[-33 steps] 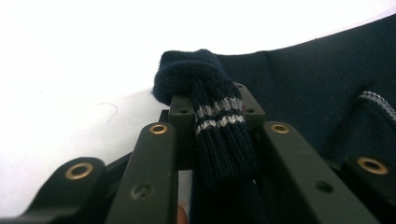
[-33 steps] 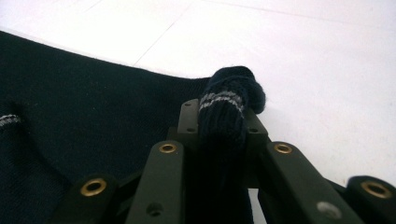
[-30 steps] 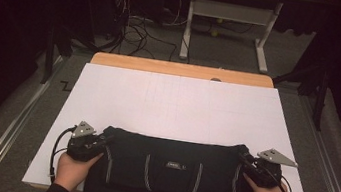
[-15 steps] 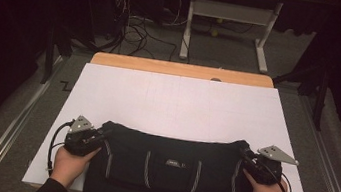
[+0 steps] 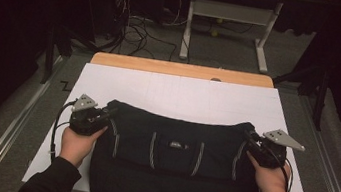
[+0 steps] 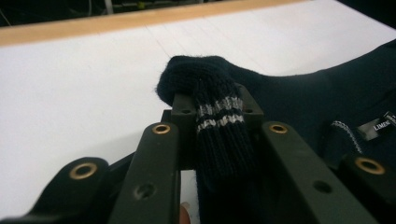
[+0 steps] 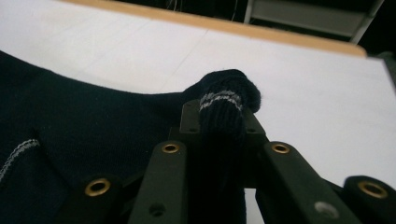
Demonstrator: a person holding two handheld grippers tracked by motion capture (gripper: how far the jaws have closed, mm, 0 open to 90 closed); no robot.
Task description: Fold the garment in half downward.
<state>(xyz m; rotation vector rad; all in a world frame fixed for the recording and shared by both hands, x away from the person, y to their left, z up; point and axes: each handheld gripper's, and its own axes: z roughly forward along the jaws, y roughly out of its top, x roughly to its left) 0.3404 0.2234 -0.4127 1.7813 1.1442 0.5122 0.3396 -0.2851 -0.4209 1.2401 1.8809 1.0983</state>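
A: What's the garment, and where does it lie?

B: A dark navy knit sweater [image 5: 175, 152] spreads across the lower middle of the high view, on the white sheet [image 5: 183, 98] that covers the surface. Its body is smooth and fine-knit; the corners are thick ribbed knit with two thin pale stripes.

A: Any writing on it?

B: A small black woven label [image 6: 377, 126] sits at the right edge of the left gripper view. The white letters start "LIME" and then run off the frame. In the high view it is a tiny pale patch near the garment's middle, too small to read. Pale stitched lines run down the front.

A: And the grippers?

B: The left gripper [image 6: 212, 105] has its black jaws clamped on one striped ribbed corner, which bunches into a rounded knob past the tips. The right gripper [image 7: 223, 114] pinches the opposite ribbed corner the same way. In the high view they sit at the garment's upper left and upper right corners, a hand behind each.

A: Beyond the sheet?

B: A strip of pale wooden edge [image 5: 182, 70] along the top, then grey floor with tangled cables [image 5: 138, 26] and a white metal frame [image 5: 230, 18] in the upper part.
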